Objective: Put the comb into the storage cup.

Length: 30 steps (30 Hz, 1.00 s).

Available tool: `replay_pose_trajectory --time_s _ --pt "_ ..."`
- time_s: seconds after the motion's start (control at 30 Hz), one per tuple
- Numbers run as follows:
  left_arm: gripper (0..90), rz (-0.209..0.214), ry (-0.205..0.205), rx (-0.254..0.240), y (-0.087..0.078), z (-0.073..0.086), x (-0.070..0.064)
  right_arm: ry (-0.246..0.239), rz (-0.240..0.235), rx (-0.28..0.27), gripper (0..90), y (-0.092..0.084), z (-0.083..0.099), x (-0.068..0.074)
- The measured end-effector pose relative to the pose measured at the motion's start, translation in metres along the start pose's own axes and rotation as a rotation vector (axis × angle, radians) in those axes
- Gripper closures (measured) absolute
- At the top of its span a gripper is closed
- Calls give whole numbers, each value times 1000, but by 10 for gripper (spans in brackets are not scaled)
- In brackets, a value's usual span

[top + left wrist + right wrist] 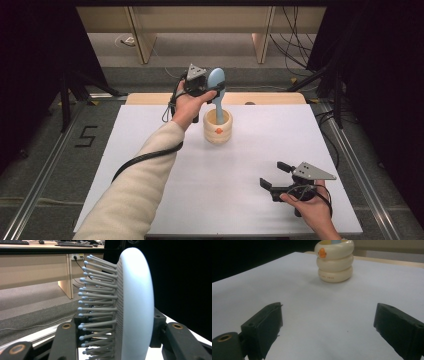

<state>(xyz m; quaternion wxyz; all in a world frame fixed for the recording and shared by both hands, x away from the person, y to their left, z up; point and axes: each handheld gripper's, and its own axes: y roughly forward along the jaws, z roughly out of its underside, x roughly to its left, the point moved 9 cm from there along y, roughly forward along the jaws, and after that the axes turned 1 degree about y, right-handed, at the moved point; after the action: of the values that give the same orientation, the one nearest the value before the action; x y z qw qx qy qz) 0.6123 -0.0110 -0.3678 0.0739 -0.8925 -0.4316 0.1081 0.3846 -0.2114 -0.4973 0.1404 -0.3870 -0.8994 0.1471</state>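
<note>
So the biggest thing here is the wide white rectangular tabletop [165, 200], with a strip of pale wood showing along its far edge and grey carpeted floor [45, 165] all around it, plus metal rails running down both long sides. Most of the white surface is bare, so there's loads of open room across the middle, the near left and the whole right side out to the edge. Toward the far centre sits a cream-coloured holder shaped like three stacked rings with a little orange duck badge on the front [218, 127]; it's well in from the far edge and from both side edges. In the right gripper view the same holder [335, 261] stands upright past the jaws with clear white surface between. Standing in the holder with its handle down is a pale blue oval plastic hairbrush with grey ball-tipped bristles [217, 82], head sticking up above the rim. The left hand-held gripper [202, 86], reached out on a cream-sleeved arm, is clamped on the brush head from the left side; in the left gripper view the hairbrush [136, 305] sits edge-on between the black jaws, bristles pointing to the left of that view. The right hand-held gripper [274, 176] is down near the front right corner, low over the tabletop, jaws spread wide apart with nothing between them, pointing left and away toward the holder, well apart from it and a little in from the near edge.
</note>
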Motion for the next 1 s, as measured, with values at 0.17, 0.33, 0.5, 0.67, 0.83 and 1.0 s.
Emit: replay_pose_trajectory --time_s 0.17,0.33,0.5,0.67,0.83,1.0 --pt "496 4 -1 2 1 1 -1 0 0 -1 94 0 0 0" --pt "495 5 -3 2 3 2 -2 0 -1 0 93 0 0 0" --pt "495 4 -6 5 4 4 -2 1 -2 -2 94 0 0 0" --pt "495 6 -7 9 6 7 -2 -1 -2 -1 94 0 0 0" --pt "495 5 -11 8 7 8 -2 0 -3 -1 94 0 0 0" --pt "495 4 -15 6 7 10 -3 1 -3 0 94 0 0 0"
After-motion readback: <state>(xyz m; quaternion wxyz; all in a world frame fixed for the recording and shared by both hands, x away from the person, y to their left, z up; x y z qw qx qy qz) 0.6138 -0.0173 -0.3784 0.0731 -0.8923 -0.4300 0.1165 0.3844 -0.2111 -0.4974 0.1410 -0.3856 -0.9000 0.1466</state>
